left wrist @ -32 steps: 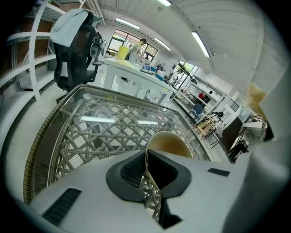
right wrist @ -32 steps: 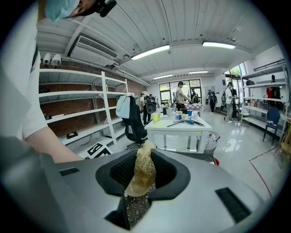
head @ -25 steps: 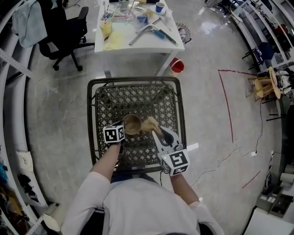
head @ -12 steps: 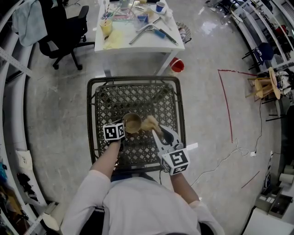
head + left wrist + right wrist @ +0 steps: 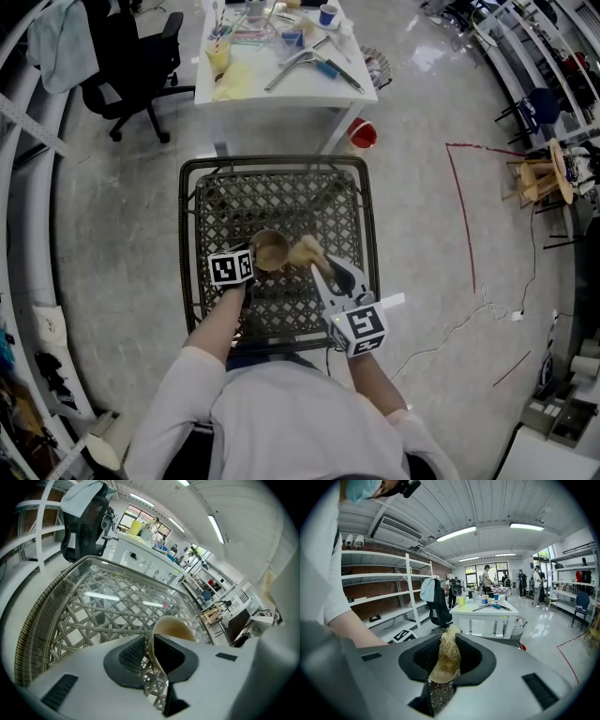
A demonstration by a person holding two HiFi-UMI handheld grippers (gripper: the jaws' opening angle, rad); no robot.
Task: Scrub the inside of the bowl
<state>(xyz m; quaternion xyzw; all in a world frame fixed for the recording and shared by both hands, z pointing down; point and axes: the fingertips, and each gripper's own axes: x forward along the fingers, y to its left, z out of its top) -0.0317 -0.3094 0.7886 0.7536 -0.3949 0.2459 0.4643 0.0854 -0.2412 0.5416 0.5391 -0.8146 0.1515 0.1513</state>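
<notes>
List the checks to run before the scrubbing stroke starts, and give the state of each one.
1. Left tool clamped on bowl rim: ok.
2. Right tool clamped on scrubber: ok.
3. Bowl opening faces up: ok.
4. Scrubber inside bowl: not ok, it sits beside the rim.
5. Bowl seated on wicker table: cannot tell.

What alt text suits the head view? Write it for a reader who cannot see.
Seen from above, a person's left gripper pinches the rim of a tan bowl while the right gripper holds a straw-coloured scrubber beside it, over a dark wicker table. A cluttered white table stands beyond.
</notes>
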